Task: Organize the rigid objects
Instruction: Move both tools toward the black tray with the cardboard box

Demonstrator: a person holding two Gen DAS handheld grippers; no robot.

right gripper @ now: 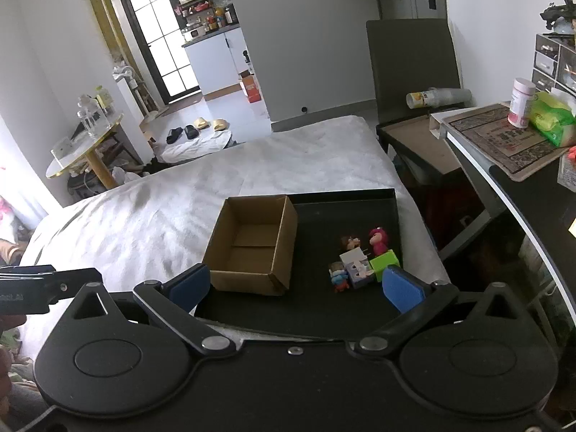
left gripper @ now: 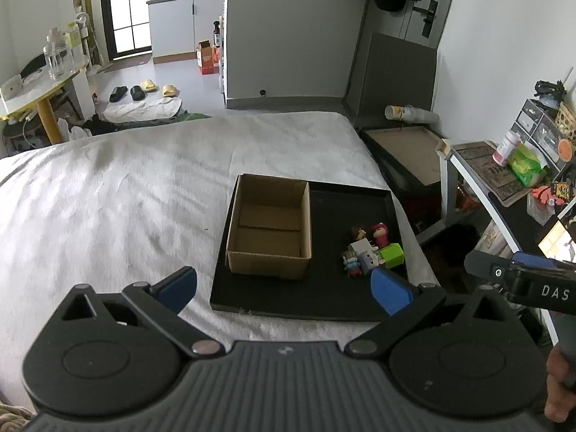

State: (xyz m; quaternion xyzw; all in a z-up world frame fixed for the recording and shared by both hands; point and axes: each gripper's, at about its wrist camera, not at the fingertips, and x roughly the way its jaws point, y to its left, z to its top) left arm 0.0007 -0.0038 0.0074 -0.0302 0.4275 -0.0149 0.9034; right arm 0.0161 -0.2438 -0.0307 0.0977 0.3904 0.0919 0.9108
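Both claws were spread wide and held nothing: the left claw (left gripper: 284, 288) hung over the near edge of the black tray (left gripper: 324, 302), and the right claw (right gripper: 297, 288) hung just above the same edge. Likely a start pose, both angled down at the work.

The tray lay flat on the bed (left gripper: 126, 198), whose soft, wrinkled white cover gave it poor support. The cardboard box (left gripper: 268, 226) sat in the tray's left half — open top, empty, corrugated, presumably the bin. The toys (left gripper: 370, 250) were clustered in the right half, touching each other: small hard figurines, a white block and a glossy green cube (left gripper: 392, 255). All were rigid, small and smooth, so the pads probably needed a square pinch.
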